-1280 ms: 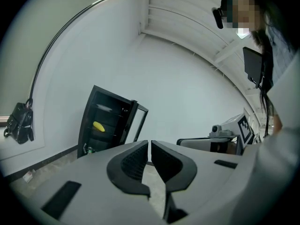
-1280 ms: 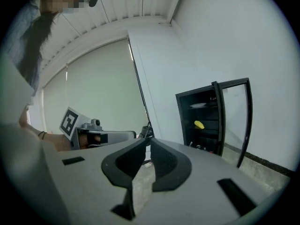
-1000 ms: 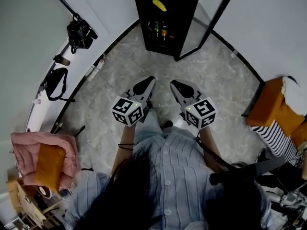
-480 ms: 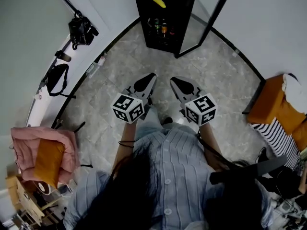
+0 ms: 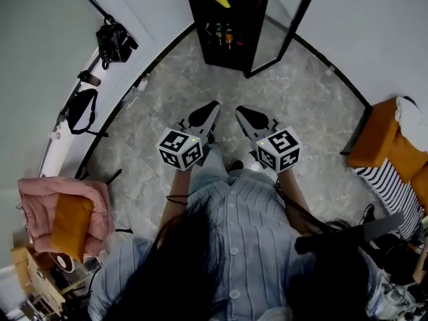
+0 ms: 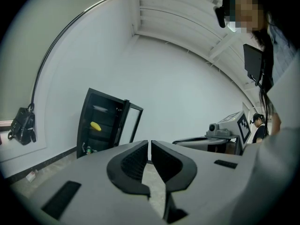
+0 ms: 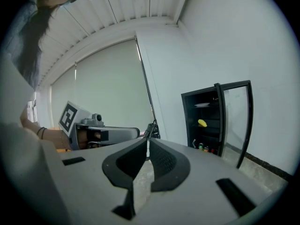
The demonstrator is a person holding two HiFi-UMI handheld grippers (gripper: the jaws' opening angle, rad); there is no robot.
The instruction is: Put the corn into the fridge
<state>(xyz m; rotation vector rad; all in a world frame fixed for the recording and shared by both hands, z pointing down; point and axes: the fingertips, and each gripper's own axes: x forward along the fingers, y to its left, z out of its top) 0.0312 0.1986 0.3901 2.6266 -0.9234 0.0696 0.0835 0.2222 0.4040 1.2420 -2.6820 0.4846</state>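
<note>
Since a second ago the corn point(image 5: 220, 0) and the fridge point(image 5: 200, 25) around it have slid slightly toward the top edge of the head view, while the two grippers keep about the same spot in that picture. The corn lies on a shelf point(image 7: 209, 126) inside the black fridge, yellow against the dark interior, with no gripper near it. Below it, on the lowest level, stand a few small bottles point(image 5: 224, 37). The glass door point(image 5: 287, 22) hangs wide open on the fridge's right side as the head view shows it.

The fridge stands on a grey, marble-patterned floor point(image 5: 301, 105), backed against plain white walls point(image 5: 361, 32) that meet the floor at a dark skirting point(image 5: 331, 79).

Well apart from the fridge, over the open floor, the left gripper point(image 5: 214, 103) and the right gripper point(image 5: 238, 110) are held side by side, both pointing toward it. Each one's jaws are pressed together with nothing between them; only bare floor shows beyond the pads in the two gripper views.

Further out, a camera bag point(image 5: 114, 42) hangs on the wall at the left, and a second black bag point(image 5: 80, 112) hangs below it. A pink cloth point(image 5: 57, 196) is draped over an orange chair at the lower left. At the right stands an orange seat point(image 5: 381, 146) with a striped cloth point(image 5: 391, 189) beside it.
</note>
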